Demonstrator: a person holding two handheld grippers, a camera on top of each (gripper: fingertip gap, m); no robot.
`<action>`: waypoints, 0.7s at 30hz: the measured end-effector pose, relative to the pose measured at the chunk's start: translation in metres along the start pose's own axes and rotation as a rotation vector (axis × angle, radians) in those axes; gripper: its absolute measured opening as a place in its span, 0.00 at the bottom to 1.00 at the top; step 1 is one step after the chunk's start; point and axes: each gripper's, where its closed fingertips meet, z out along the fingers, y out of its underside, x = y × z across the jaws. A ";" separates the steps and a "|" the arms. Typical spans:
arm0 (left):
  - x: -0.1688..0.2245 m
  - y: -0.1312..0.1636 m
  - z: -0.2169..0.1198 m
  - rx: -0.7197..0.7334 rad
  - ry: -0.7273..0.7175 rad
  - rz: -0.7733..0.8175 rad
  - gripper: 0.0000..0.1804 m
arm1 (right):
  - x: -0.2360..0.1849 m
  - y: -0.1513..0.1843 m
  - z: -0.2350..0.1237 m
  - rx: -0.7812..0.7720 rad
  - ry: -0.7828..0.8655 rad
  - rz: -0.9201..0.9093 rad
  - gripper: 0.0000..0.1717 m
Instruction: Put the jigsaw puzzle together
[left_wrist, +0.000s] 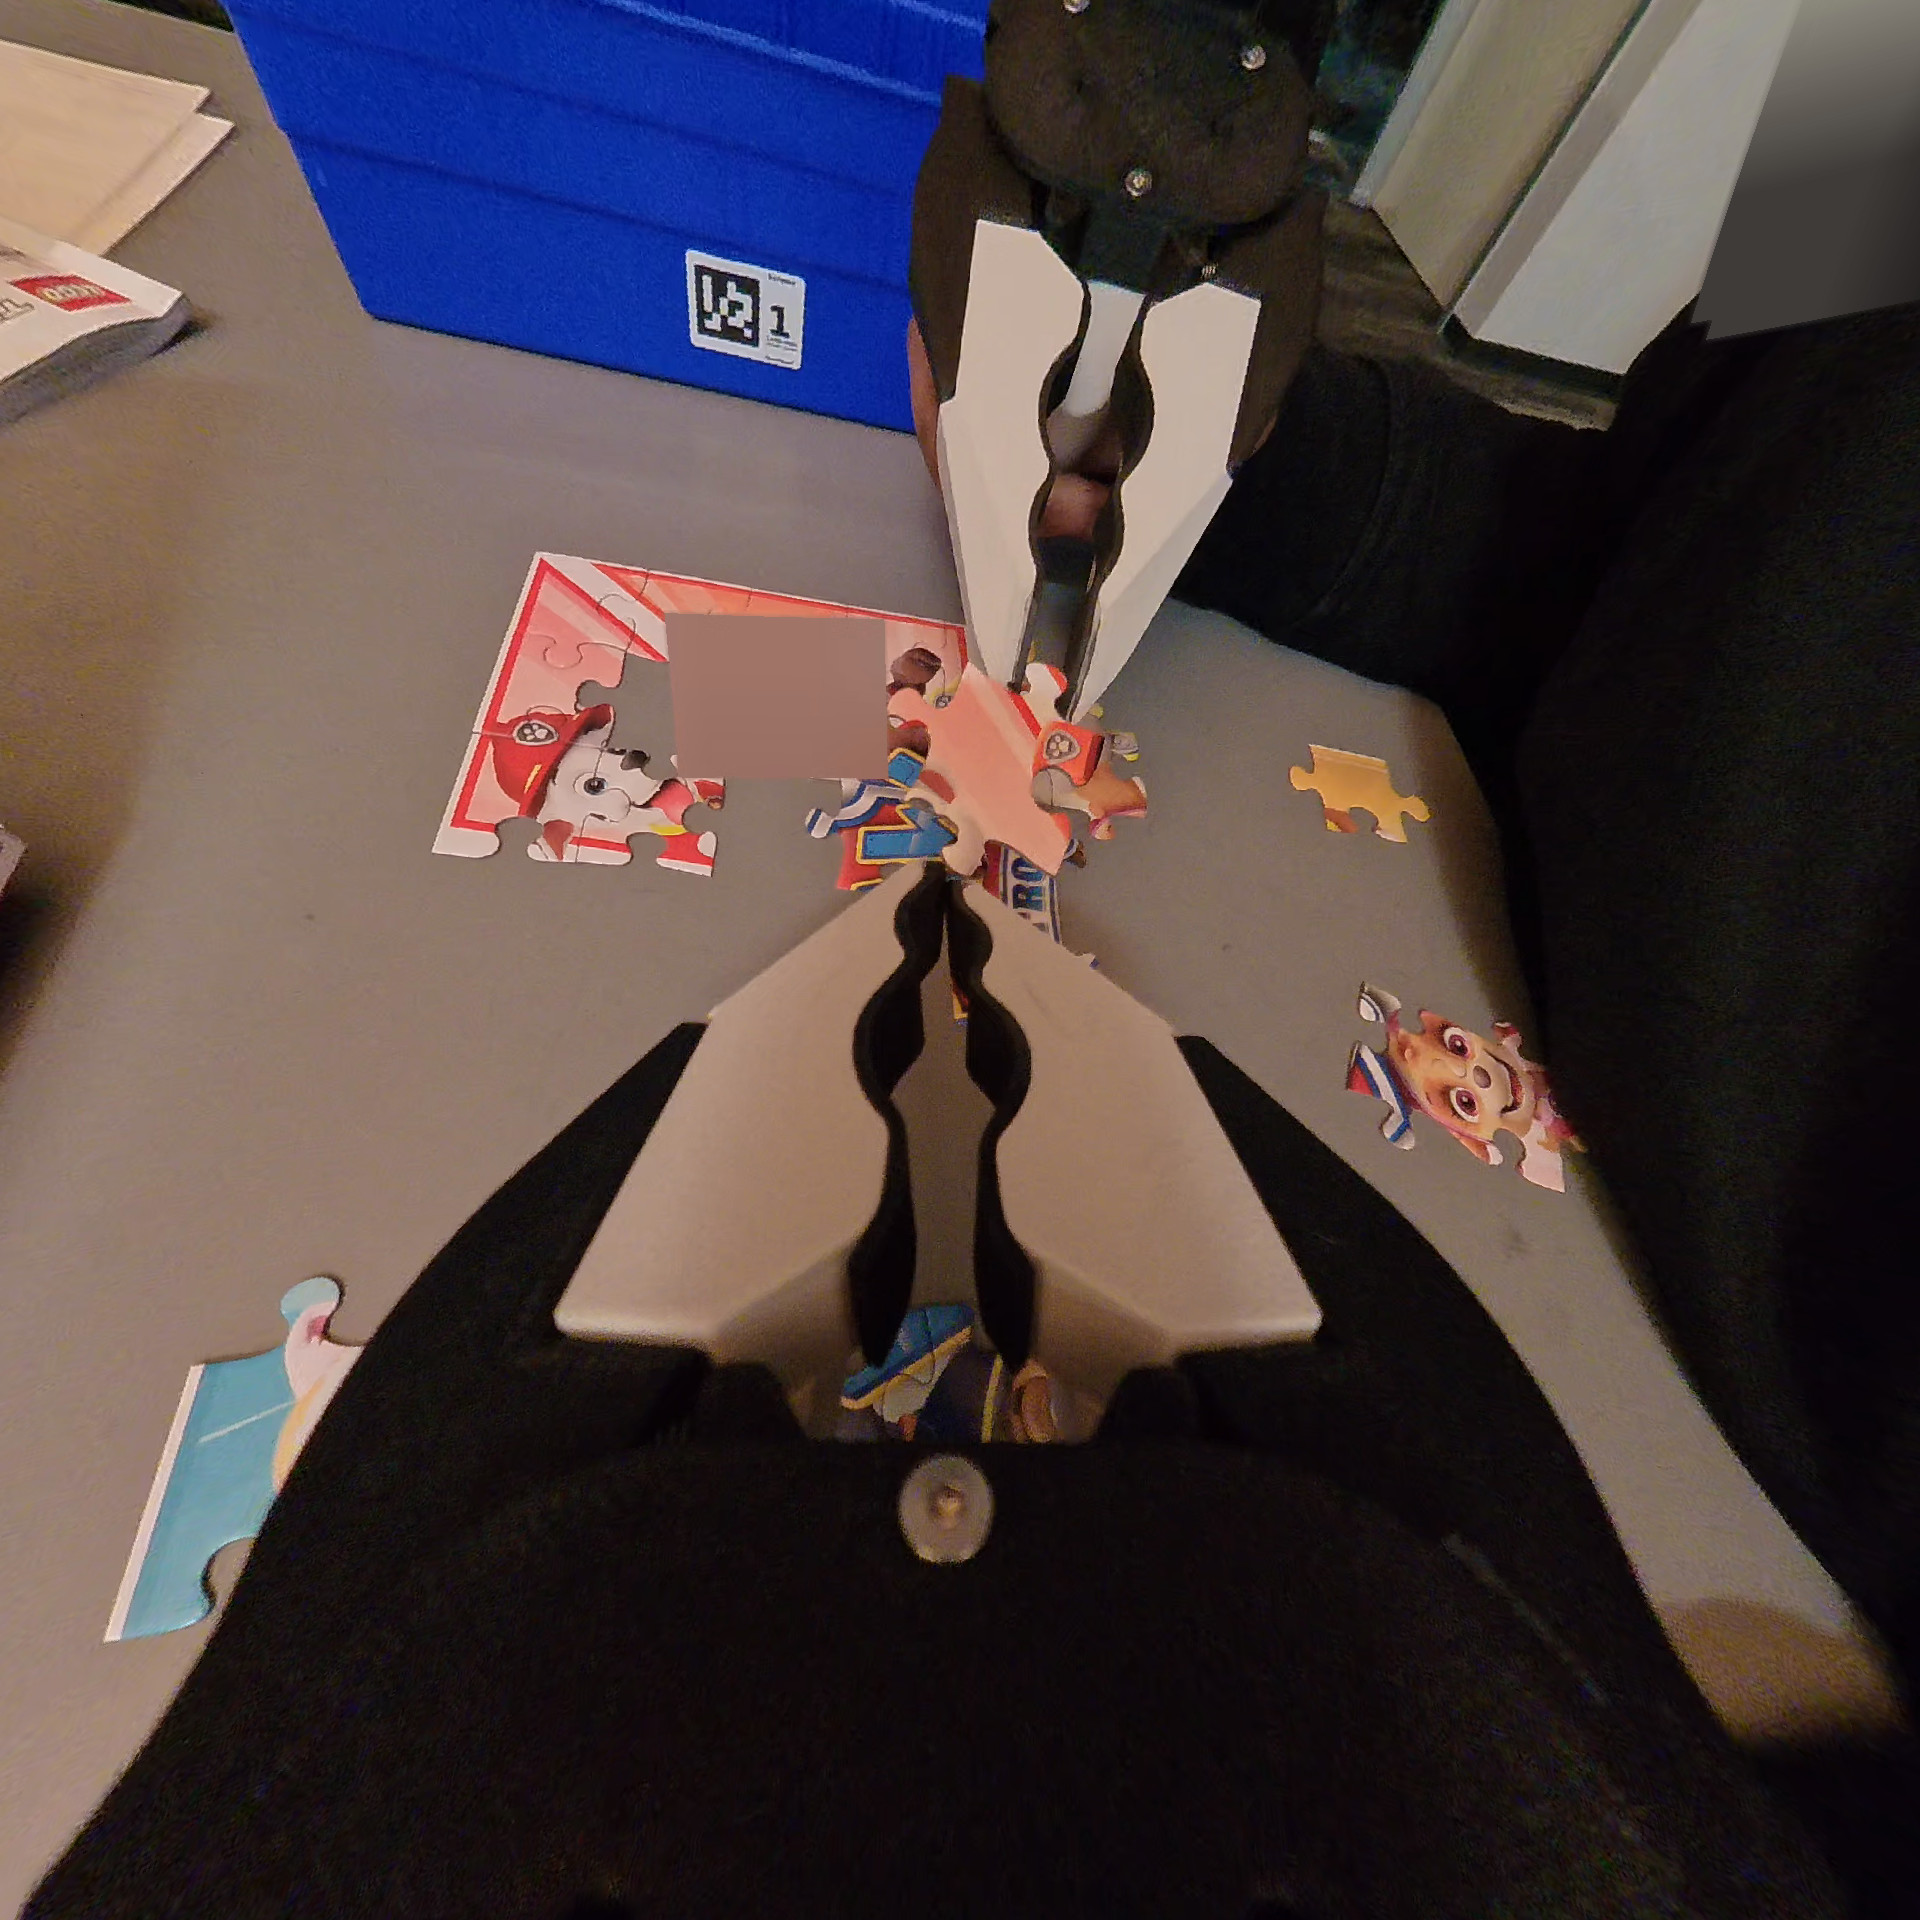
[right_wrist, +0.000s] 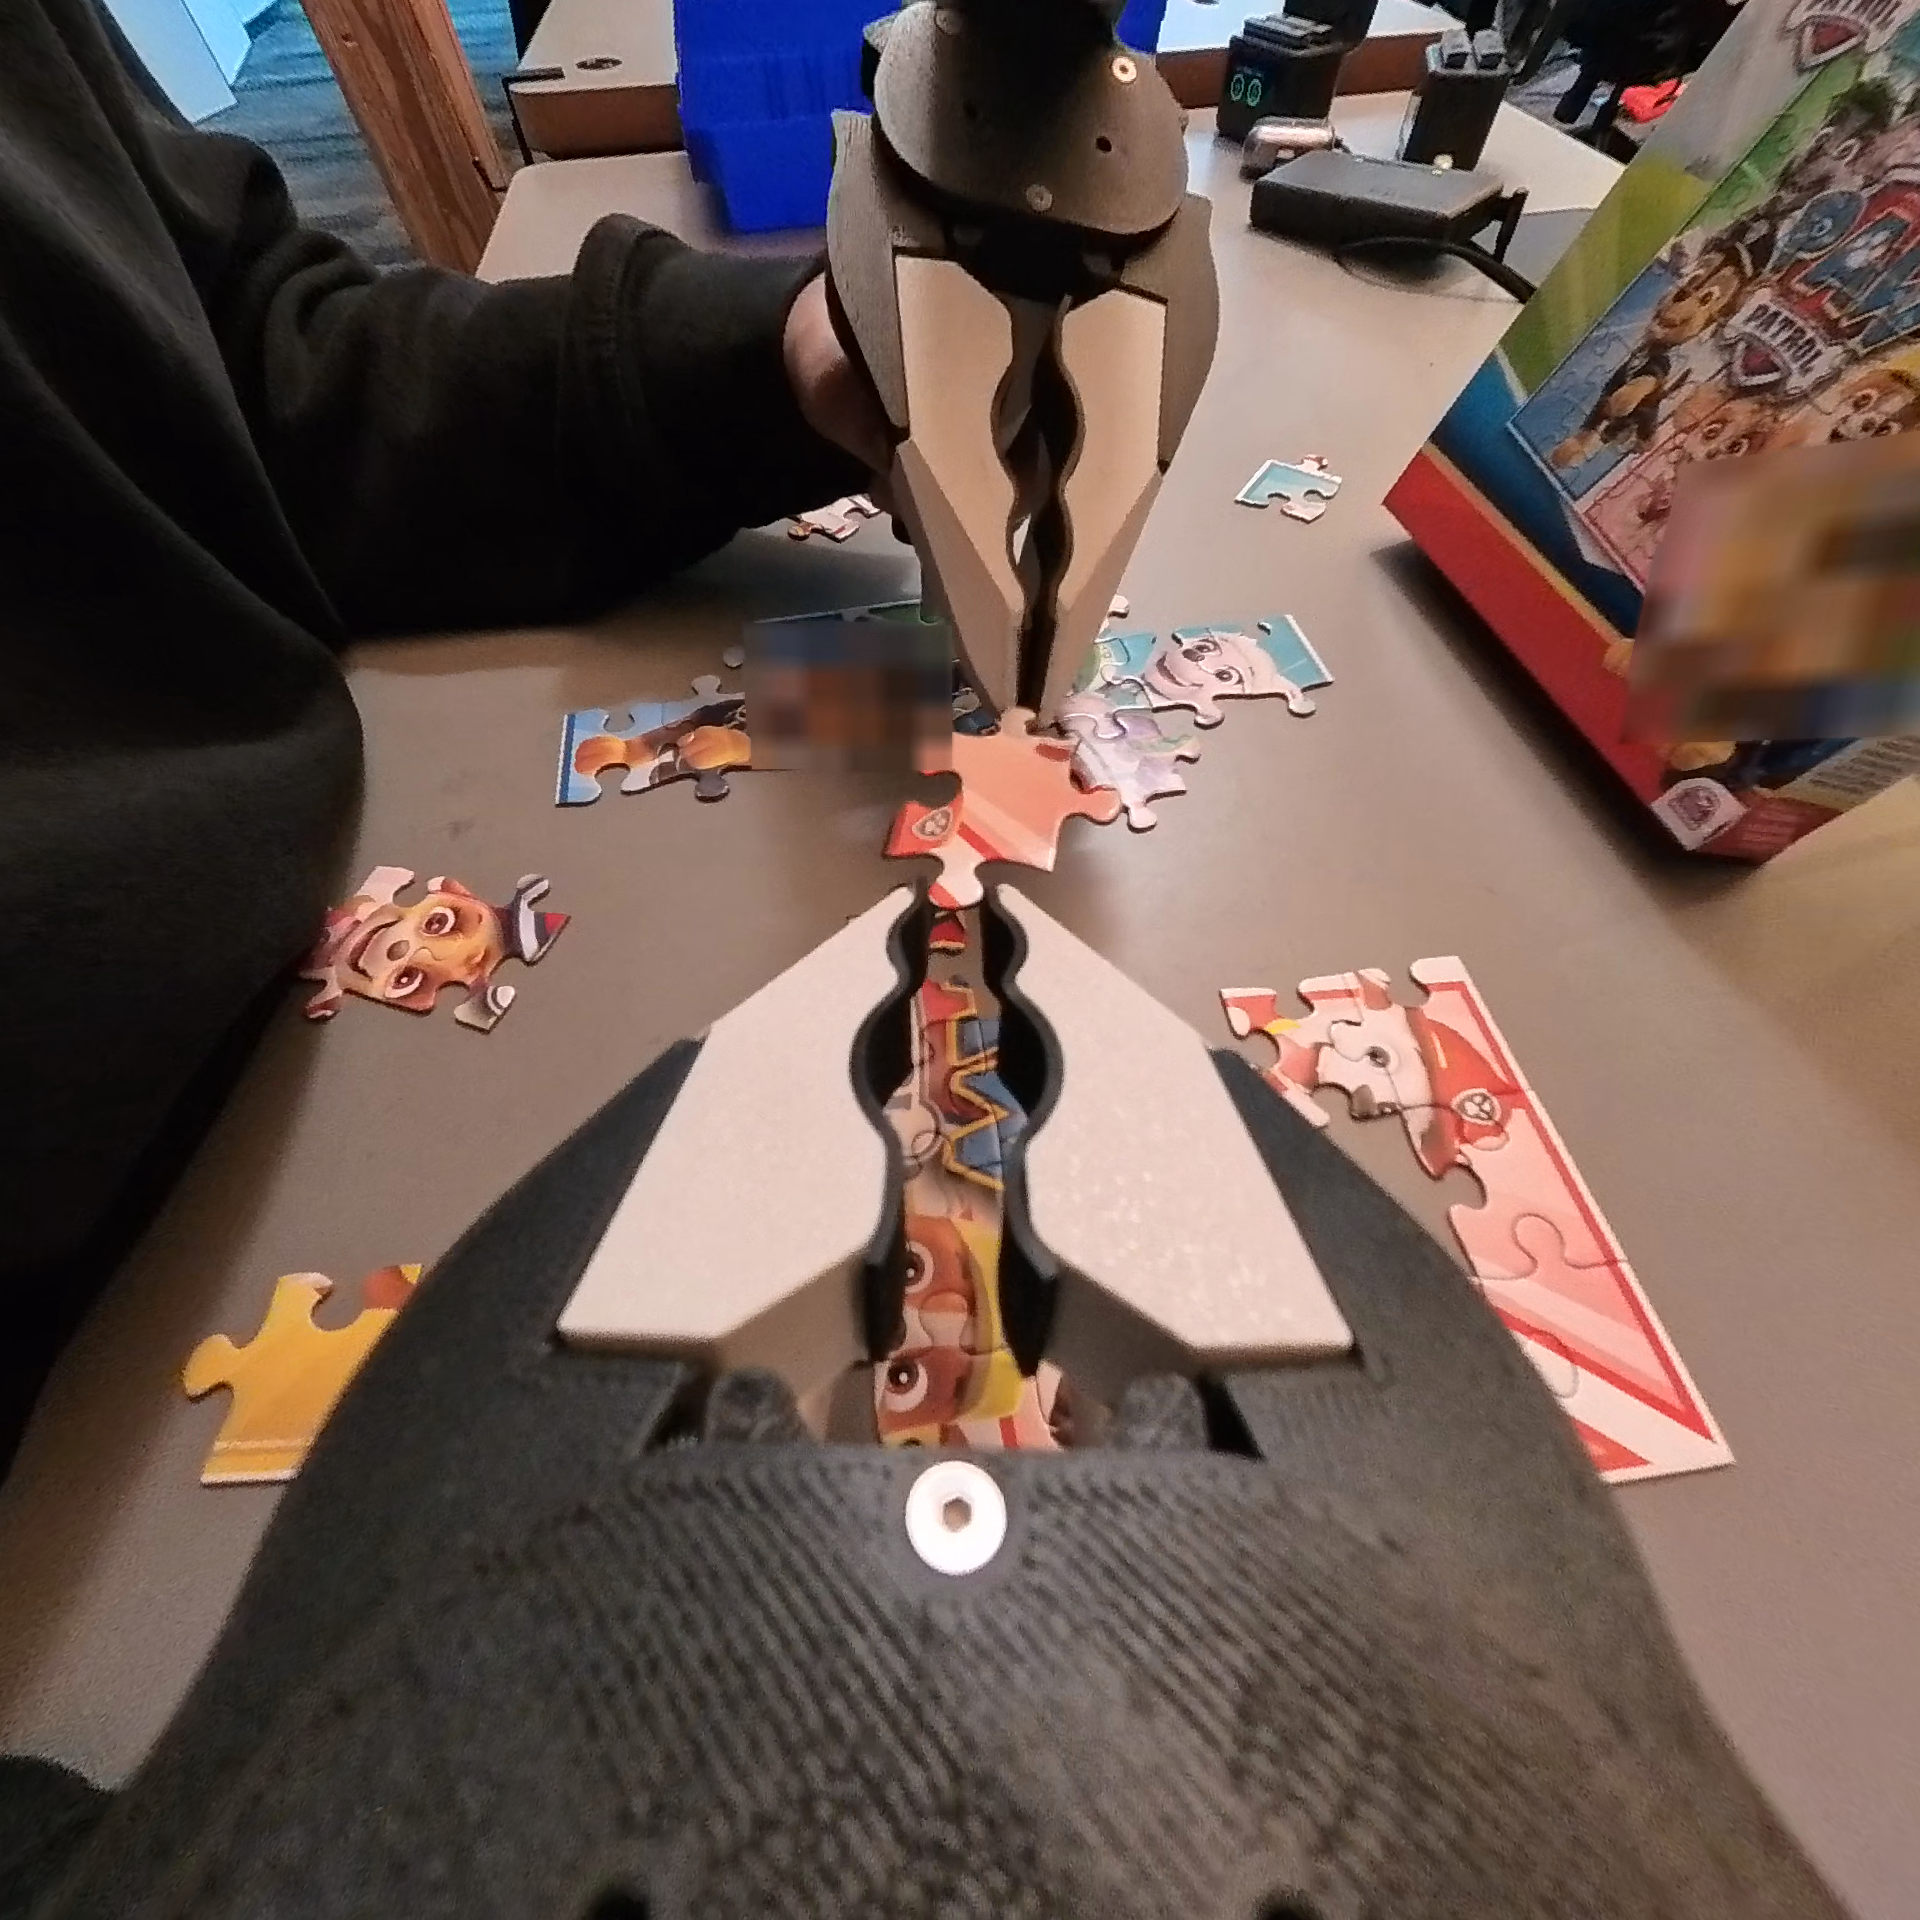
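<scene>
A pink and red puzzle piece (left_wrist: 992, 774) hangs tilted above the grey table (left_wrist: 312, 1039), between my two grippers. My right gripper (right_wrist: 956, 899) has its fingertips closed on the piece's near tab, and the piece (right_wrist: 1008, 795) stretches away from it. In the left wrist view the right gripper (left_wrist: 1049, 691) comes down from above onto the piece's far edge. My left gripper (left_wrist: 942, 881) is shut, its tips right at the piece's other tab. I cannot tell whether they pinch it. It also shows in the right wrist view (right_wrist: 1029, 707).
A joined red-bordered puzzle section (left_wrist: 561, 748) lies left of the piece. Loose pieces lie around: a yellow one (left_wrist: 1356, 790), a pup face (left_wrist: 1455, 1081) and a light blue one (left_wrist: 208, 1475). A blue box (left_wrist: 623, 208) stands behind, a puzzle box (right_wrist: 1662, 416) at right, and a dark sleeve (right_wrist: 312, 364) at left. There is about 5 cm between the tips of the two grippers. Both grippers' tips are roughly 12 cm from the joined red-bordered puzzle section (left_wrist: 561, 748). My right wrist view (right_wrist: 1437, 1098) looks at it from another angle.
</scene>
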 end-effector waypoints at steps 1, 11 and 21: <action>0.000 0.000 0.000 0.003 0.001 -0.001 0.00 | 0.000 0.000 0.000 0.001 0.001 0.001 0.04; -0.002 -0.002 -0.002 0.010 -0.011 -0.003 0.00 | 0.003 0.003 0.002 -0.013 0.017 0.000 0.04; -0.041 0.007 -0.054 0.015 -0.254 -0.055 0.00 | 0.013 0.007 0.001 -0.032 0.074 0.017 0.04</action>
